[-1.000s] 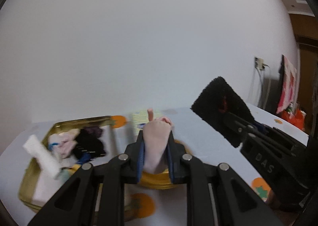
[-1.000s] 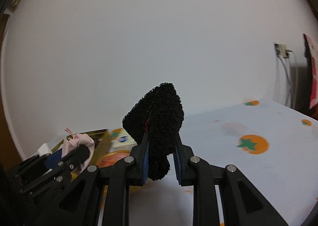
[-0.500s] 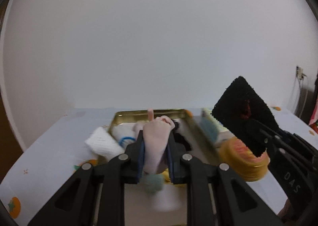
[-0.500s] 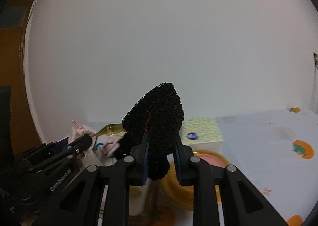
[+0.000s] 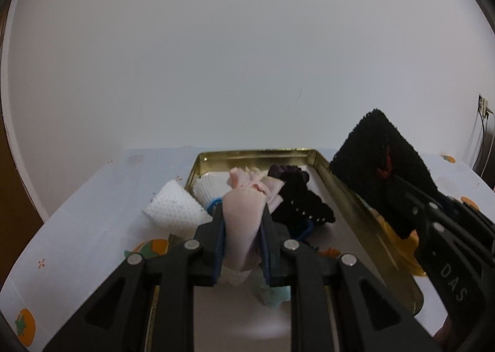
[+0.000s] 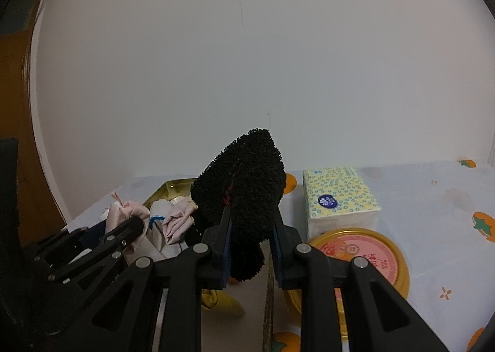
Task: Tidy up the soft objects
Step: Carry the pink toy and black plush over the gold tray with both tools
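My left gripper (image 5: 243, 222) is shut on a pale pink sock (image 5: 244, 228), held over a gold metal tin (image 5: 346, 194). Inside the tin lie a black sock (image 5: 297, 200), pink cloth (image 5: 247, 177), white waffle cloth (image 5: 173, 209) and a blue band. My right gripper (image 6: 250, 225) is shut on a fuzzy black sock (image 6: 247, 184) with a red thread. It hangs over the tin's right rim (image 6: 168, 189). In the left wrist view the fuzzy black sock (image 5: 380, 172) shows at the right. In the right wrist view the left gripper (image 6: 123, 228) with its pink sock (image 6: 130, 209) shows at the left.
A yellow-patterned tissue pack (image 6: 340, 197) stands on the white tablecloth (image 6: 433, 228) printed with orange fruit. In front of the pack sits a round gold-rimmed lid (image 6: 362, 256). A yellow object (image 6: 219, 299) lies beneath the right gripper. A plain wall stands close behind. A brown door frame (image 6: 21, 135) is at the left.
Both grippers have swung left across the table with their socks. The tin has come from the left side to straight under the left gripper, and the tissue pack has entered the right wrist view.
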A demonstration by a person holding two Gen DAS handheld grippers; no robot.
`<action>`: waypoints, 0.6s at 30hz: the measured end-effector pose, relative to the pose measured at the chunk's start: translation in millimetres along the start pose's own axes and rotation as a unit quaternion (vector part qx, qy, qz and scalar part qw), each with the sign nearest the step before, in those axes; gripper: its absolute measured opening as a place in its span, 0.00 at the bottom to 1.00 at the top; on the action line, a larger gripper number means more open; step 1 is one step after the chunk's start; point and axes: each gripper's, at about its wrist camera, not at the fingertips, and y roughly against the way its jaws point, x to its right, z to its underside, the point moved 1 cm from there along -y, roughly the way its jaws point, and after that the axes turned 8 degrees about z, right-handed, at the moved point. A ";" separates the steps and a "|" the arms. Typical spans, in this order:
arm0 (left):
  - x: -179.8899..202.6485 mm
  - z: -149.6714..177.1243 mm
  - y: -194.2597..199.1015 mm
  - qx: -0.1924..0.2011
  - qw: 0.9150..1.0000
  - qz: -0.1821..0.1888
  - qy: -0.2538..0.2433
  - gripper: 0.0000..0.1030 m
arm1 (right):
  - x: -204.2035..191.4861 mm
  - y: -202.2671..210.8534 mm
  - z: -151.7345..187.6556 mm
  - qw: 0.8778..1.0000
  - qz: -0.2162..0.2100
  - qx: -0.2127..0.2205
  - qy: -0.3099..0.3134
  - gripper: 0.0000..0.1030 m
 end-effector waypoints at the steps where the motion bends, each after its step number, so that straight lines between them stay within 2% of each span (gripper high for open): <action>1: -1.2 0.0 -2.0 -0.003 1.000 0.000 0.001 0.17 | 0.5 -2.4 -0.8 1.000 0.001 -0.003 -0.001 0.23; 12: -1.5 -2.8 -20.8 -0.018 1.000 -0.009 -0.007 0.17 | 2.9 -7.1 -3.6 1.000 -0.006 -0.013 -0.009 0.23; 18: -0.6 -2.8 -13.5 -0.020 1.000 -0.003 -0.005 0.16 | 8.4 -3.6 -4.2 1.000 -0.012 -0.011 -0.018 0.23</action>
